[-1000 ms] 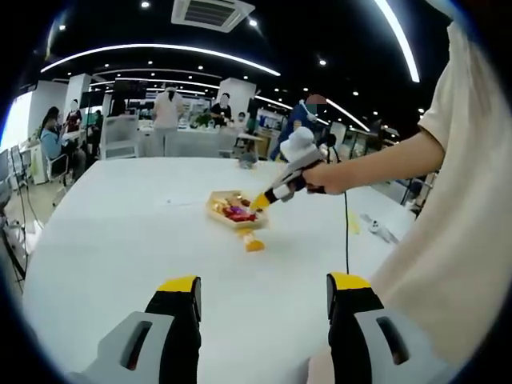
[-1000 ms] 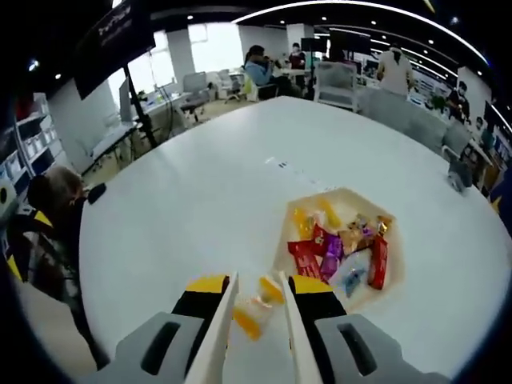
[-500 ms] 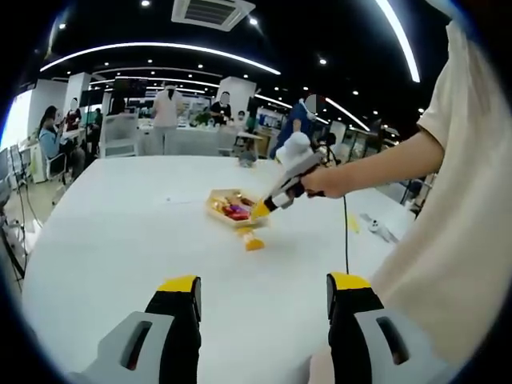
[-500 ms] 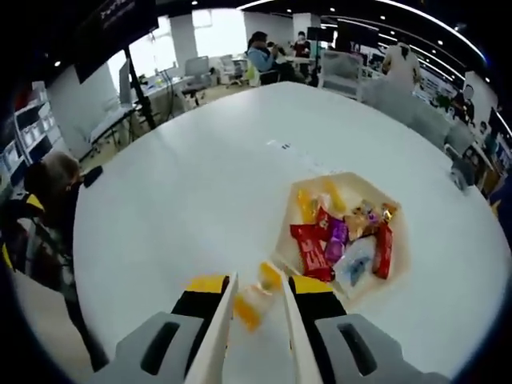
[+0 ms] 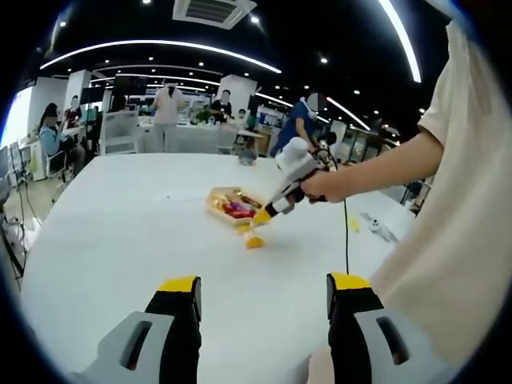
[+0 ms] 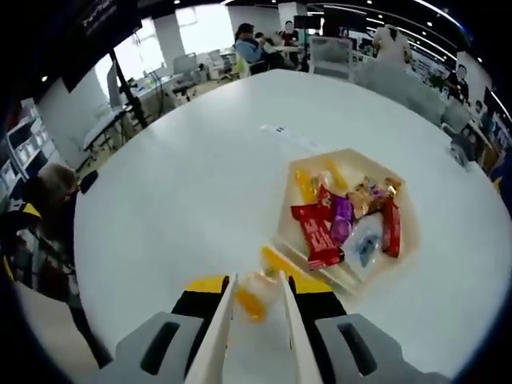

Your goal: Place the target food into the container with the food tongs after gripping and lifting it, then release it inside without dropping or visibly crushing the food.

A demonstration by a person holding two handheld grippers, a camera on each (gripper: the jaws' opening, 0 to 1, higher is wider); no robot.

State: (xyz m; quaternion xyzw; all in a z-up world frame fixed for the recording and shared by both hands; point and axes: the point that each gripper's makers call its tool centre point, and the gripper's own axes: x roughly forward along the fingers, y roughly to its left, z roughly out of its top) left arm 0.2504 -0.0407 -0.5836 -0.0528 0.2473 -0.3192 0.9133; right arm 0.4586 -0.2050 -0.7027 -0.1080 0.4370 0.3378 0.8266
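Observation:
A yellow-orange wrapped snack (image 6: 253, 296) lies on the white table (image 6: 176, 200), just outside the corner of a pale hexagonal tray (image 6: 404, 264) that holds several wrapped snacks. My right gripper (image 6: 260, 285) is shut on white food tongs (image 6: 221, 333), whose two blades straddle the snack; I cannot tell if they pinch it. In the left gripper view the right gripper (image 5: 286, 178), held by a hand, slants down to the snack (image 5: 254, 241) beside the tray (image 5: 218, 210). My left gripper (image 5: 264, 286) hovers open over the near table, holding nothing.
The round white table (image 5: 112, 240) has wide bare room around the tray. A dark cable (image 5: 346, 240) and small items (image 5: 377, 229) lie to the right. A person's arm and pale shirt (image 5: 448, 240) stand close on the right. People and chairs stand beyond the table.
The right gripper has lowered and closed in on the loose snack, which now sits deeper between the tong blades. The left gripper has not moved.

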